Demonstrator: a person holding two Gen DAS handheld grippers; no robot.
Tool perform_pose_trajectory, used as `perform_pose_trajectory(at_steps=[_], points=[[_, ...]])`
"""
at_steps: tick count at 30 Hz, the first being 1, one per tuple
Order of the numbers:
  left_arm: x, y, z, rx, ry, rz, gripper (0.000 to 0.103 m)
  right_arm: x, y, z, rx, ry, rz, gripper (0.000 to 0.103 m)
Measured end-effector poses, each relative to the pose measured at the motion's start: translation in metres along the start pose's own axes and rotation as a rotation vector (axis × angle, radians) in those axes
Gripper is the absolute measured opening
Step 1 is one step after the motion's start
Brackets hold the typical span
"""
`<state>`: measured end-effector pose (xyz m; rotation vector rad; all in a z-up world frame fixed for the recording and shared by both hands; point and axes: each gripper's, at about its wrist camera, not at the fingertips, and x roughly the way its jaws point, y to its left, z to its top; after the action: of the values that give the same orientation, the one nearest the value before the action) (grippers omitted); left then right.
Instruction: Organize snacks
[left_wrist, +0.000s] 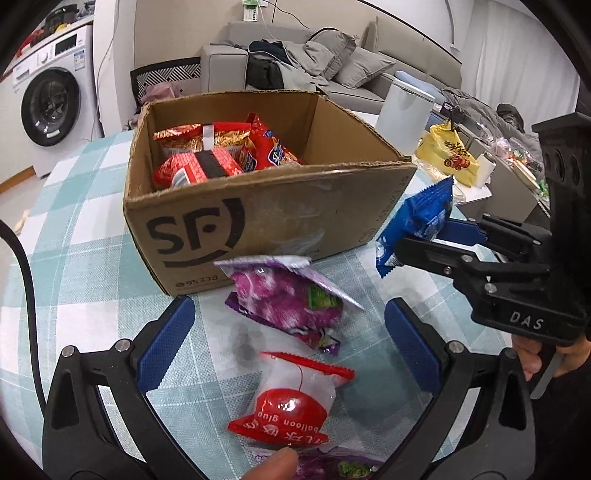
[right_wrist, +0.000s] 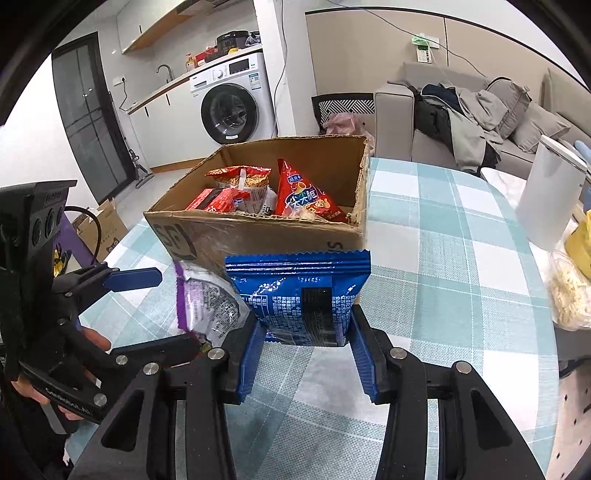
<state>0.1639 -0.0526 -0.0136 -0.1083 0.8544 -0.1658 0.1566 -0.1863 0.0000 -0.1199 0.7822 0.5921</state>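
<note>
A brown cardboard box (left_wrist: 280, 206) marked SF stands on the checked tablecloth, holding several red snack packets (left_wrist: 221, 151). My right gripper (right_wrist: 303, 332) is shut on a blue snack packet (right_wrist: 299, 291), lifted in front of the box (right_wrist: 258, 229). That packet (left_wrist: 417, 225) also shows at the right of the left wrist view. My left gripper (left_wrist: 288, 332) stands open over a purple packet (left_wrist: 288, 299) lying just before the box. A red and white packet (left_wrist: 295, 398) lies nearer. The purple packet (right_wrist: 207, 299) appears left of the blue one.
Another purple packet (left_wrist: 332, 465) peeks in at the bottom edge beside a fingertip (left_wrist: 273, 465). A white canister (left_wrist: 402, 114) and a yellow bag (left_wrist: 450, 155) stand right of the box. A sofa (left_wrist: 295, 62) and washing machine (left_wrist: 51, 99) lie beyond the table.
</note>
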Motion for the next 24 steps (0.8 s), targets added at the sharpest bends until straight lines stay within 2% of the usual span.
perform_pose_trajectory(at_steps=[6, 8, 13, 16, 24], points=[[0.011, 0.009, 0.013, -0.065, 0.014, 0.021, 0.102, 0.0, 0.003, -0.002, -0.004, 0.005, -0.001, 0.045], [0.015, 0.011, 0.014, -0.07, 0.02, 0.026, 0.098, -0.001, 0.002, -0.003, -0.004, 0.006, 0.001, 0.045], [0.027, 0.018, 0.014, -0.09, 0.062, -0.04, 0.058, 0.0, 0.001, -0.002, -0.008, 0.01, 0.003, 0.045], [0.028, 0.018, 0.012, -0.083, 0.048, -0.053, 0.049, 0.0, 0.001, -0.001, -0.01, 0.011, 0.002, 0.045], [0.01, 0.014, 0.001, -0.029, -0.012, -0.09, 0.044, -0.003, 0.001, 0.0, -0.021, -0.004, 0.008, 0.045]])
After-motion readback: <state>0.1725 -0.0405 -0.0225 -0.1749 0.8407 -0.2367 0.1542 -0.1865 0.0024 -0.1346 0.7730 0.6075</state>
